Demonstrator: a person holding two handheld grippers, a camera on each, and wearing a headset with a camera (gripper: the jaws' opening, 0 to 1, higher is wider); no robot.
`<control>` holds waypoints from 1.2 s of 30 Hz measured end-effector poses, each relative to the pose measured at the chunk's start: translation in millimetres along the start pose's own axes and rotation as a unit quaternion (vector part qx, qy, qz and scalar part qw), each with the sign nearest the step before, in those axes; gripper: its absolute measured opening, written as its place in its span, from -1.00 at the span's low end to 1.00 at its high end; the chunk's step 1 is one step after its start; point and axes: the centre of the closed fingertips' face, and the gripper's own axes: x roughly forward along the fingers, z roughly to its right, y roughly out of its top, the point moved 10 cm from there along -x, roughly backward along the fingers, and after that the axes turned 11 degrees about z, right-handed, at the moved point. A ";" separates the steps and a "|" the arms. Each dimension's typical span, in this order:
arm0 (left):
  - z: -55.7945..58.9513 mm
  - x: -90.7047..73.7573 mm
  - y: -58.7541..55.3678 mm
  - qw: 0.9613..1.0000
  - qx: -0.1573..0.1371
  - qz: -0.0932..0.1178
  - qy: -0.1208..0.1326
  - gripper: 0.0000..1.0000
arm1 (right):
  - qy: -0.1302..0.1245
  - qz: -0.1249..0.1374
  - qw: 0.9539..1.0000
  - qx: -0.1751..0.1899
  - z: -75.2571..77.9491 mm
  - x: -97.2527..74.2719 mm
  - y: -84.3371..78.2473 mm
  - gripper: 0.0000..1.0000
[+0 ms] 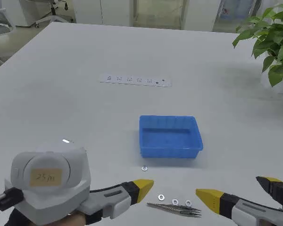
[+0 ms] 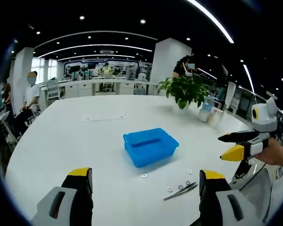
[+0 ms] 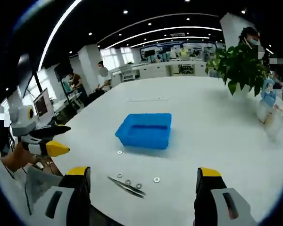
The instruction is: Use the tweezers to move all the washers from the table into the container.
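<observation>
Ok, head count first: two grippers, one pair of tweezers (image 1: 174,208), one blue container (image 1: 170,149), and five washers (image 3: 128,181) going by both gripper views. In the head view I count four.

The washers are tiny flat silver rings, all lying on the white table (image 1: 61,94). Three sit in a loose row right alongside the tweezers at the bottom middle of the head view. A lone washer (image 1: 144,168) lies just below the container's front wall. A fifth washer (image 3: 156,179) is a little right of the row in the right gripper view.

The tweezers are thin, dark metal, lying flat. Can't tell if the nearest washers actually touch them.

The container is a shallow rectangular tray with ribbed walls, pretty much dead centre of the head view. Every washer I count is outside it, on the table.

Left gripper (image 2: 145,175): jaws spread wide, gripping nothing. Right gripper (image 3: 142,172): same deal, wide apart, holding nothing.

Also one leafy green plant (image 1: 273,42) at the upper right, and one white strip (image 1: 134,80) above the container.
</observation>
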 end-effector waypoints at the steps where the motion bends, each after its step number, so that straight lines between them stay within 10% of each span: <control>1: -0.2 0.0 -0.1 1.000 0.001 -0.001 0.000 0.92 | -0.001 -0.001 1.000 0.000 0.4 -0.1 0.0 0.88; 26: 1.8 3.5 -2.5 1.000 0.007 -0.011 -0.014 0.85 | -0.007 -0.014 1.000 -0.004 3.5 2.3 -1.8 0.88; 36: 0.8 14.6 -12.9 0.996 0.058 -0.041 -0.046 0.51 | -0.012 -0.022 1.000 0.001 6.7 1.1 -6.7 0.88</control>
